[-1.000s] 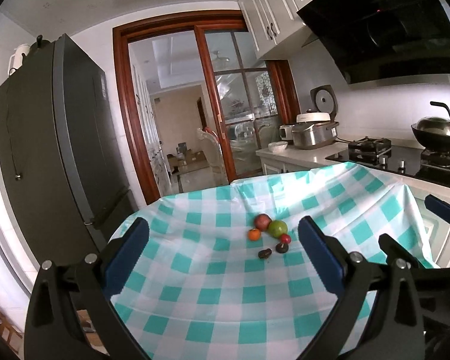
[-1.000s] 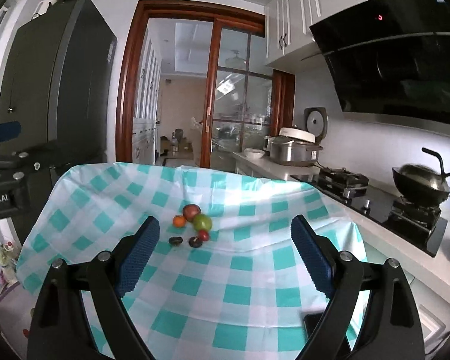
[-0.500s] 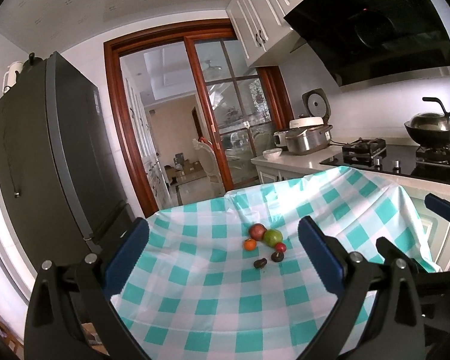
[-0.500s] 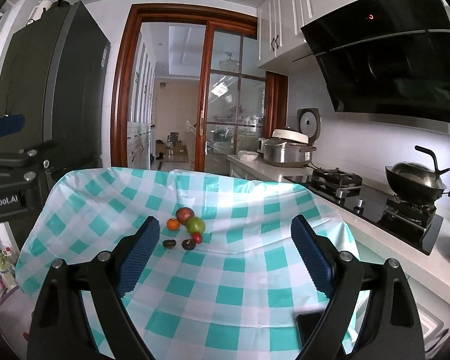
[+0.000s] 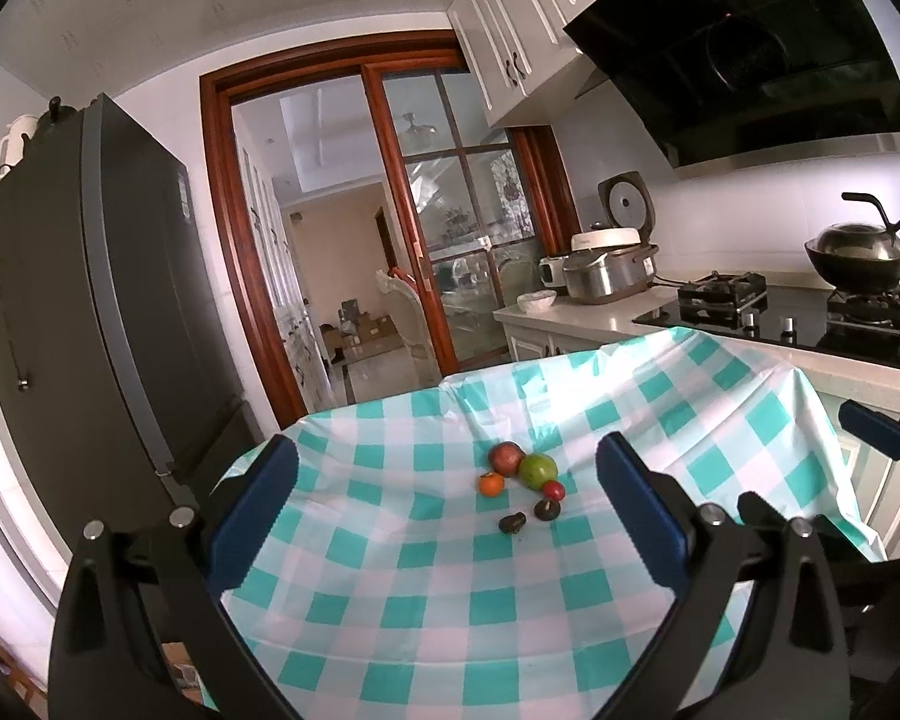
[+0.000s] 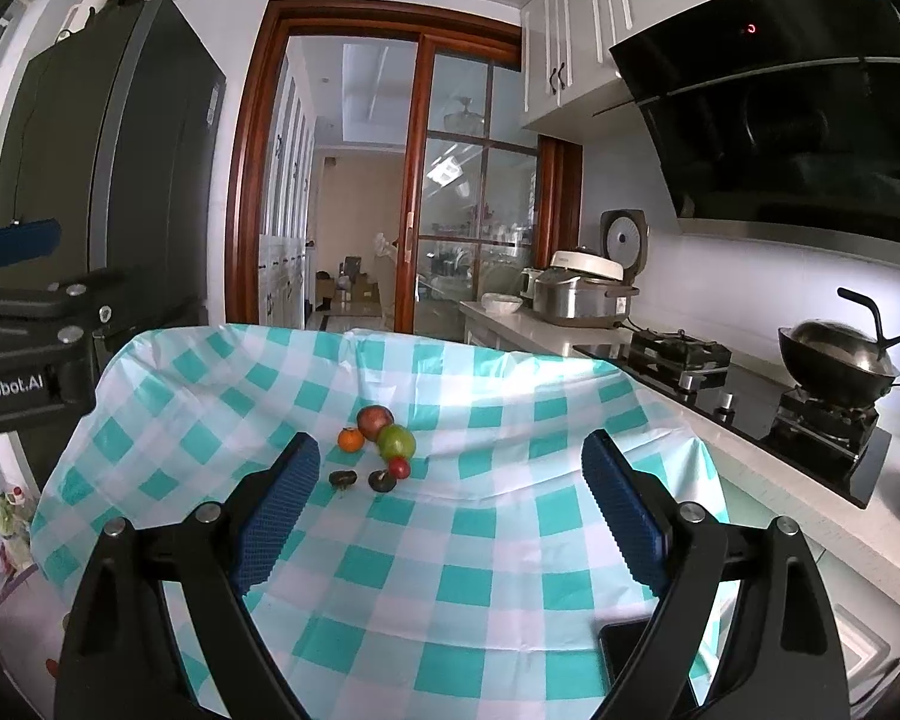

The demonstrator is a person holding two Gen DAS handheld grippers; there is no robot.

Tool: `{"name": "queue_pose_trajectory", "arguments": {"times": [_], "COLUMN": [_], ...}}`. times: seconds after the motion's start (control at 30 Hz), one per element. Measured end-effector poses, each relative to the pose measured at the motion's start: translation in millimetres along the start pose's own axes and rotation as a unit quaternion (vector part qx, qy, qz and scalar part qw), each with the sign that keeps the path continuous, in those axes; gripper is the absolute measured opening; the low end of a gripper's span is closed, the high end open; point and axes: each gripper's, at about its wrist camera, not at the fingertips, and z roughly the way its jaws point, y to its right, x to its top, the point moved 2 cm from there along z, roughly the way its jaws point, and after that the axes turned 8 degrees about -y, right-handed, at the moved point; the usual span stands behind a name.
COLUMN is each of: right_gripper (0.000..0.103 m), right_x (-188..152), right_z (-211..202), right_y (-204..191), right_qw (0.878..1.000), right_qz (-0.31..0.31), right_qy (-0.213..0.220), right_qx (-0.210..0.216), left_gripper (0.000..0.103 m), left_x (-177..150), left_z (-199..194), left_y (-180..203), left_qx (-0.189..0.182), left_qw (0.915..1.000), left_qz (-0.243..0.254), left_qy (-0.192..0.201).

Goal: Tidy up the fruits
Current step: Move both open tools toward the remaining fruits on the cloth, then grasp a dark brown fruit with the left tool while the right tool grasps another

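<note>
- While both tools hang above the near part of the surface (image 5: 390, 630), the fruits lie in a small cluster farther back on its teal-and-white checked cloth.
- The left tool (image 5: 447, 516) has its jaws spread wide and grips nothing; its blue pads (image 5: 252, 510) frame the cluster from a distance.
- The right tool (image 6: 450, 510) is likewise wide open and empty, well short of the fruit.
- At the back of the cluster sits a red apple (image 5: 506, 457), touching a green apple (image 5: 539, 470) on its right.
- A small orange (image 5: 491, 484) lies just beside the red apple, on its near left.
- A small red fruit (image 5: 552, 489) rests against the green apple's near side.
- Two dark fruits lie nearest the tools: one with a stem (image 5: 547, 509) and one more oblong (image 5: 512, 522), slightly apart from each other.
- A cooktop with a black wok (image 6: 834, 354) and a rice cooker (image 6: 582, 297) line the kitchen counter to the right.
</note>
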Motion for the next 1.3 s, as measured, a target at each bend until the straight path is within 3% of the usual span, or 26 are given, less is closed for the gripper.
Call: {"name": "queue_pose_trajectory", "arguments": {"times": [0.33,0.57,0.73,0.9,1.03,1.13,1.3], "right_gripper": [0.087,0.087,0.087,0.087,0.087,0.086,0.079], "right_x": [-20,-49,-80,-94,-93,-88,-72], "right_z": [49,138,225,298,346,376,412], "right_y": [0,-4,-4,0,-1,-5,-29], "right_qw": [0.999,0.990,0.971,0.954,0.946,0.942,0.936], "right_qz": [0.018,0.027,0.041,0.047,0.038,0.028,0.001], "right_qy": [-0.051,-0.140,-0.235,-0.295,-0.316,-0.328,-0.330], "right_qx": [0.006,0.023,0.031,0.037,0.056,0.069,0.124], "left_gripper": [0.100,0.100,0.100,0.100,0.100,0.100,0.100], "left_x": [-13,-35,-63,-98,-130,-143,-148], "left_z": [44,131,215,298,351,373,385], "left_y": [8,15,18,12,-14,-27,-12], "left_qx": [-0.029,-0.049,-0.058,-0.068,-0.061,-0.054,-0.103], "left_qw": [0.9988,0.9927,0.9807,0.9643,0.9494,0.9447,0.9423], "left_qz": [0.007,0.002,-0.005,-0.029,-0.077,-0.092,-0.074], "left_qy": [-0.037,-0.110,-0.186,-0.254,-0.298,-0.310,-0.310]}}
